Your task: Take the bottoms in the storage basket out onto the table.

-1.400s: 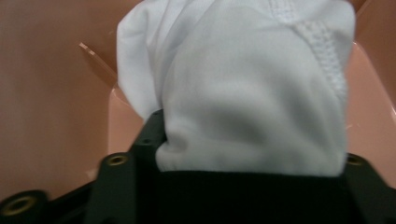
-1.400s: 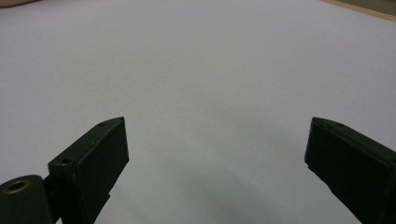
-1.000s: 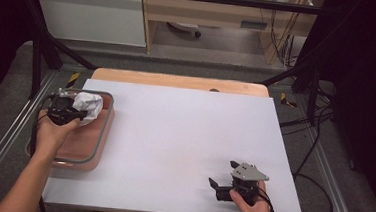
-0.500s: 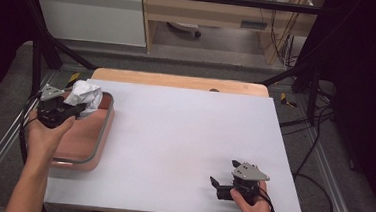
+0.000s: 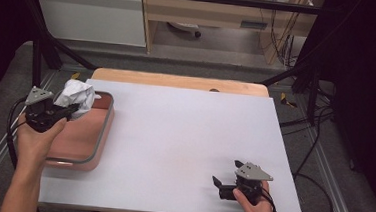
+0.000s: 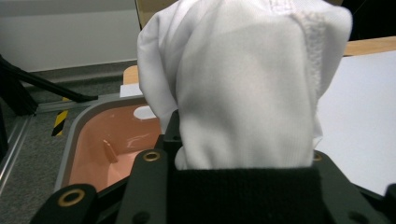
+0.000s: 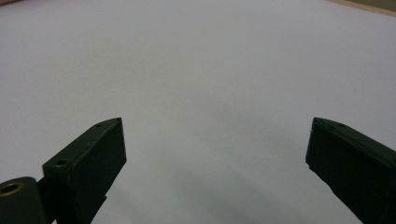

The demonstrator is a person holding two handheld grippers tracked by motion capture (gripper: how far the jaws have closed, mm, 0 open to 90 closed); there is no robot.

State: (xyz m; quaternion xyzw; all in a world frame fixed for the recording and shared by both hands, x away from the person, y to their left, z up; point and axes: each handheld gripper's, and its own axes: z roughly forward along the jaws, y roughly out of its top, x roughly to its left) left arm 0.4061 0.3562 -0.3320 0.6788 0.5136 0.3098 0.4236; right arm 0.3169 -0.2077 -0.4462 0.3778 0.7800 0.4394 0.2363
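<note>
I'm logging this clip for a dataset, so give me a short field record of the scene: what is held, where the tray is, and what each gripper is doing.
held item: white cloth, bunched, lifted above the tray
holder: left gripper, jaws clamped on the cloth
tray: pink tray at the table's left edge, nothing seen lying in it
right gripper: jaws apart, nothing between them, low over the table
table: white top

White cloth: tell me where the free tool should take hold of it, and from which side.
Grip the white cloth on its bunched upper lobe, coming from the table side. It bulges clear above the left tool, which clamps its lower end; the pink tray lies below. The right tool rests open.
</note>
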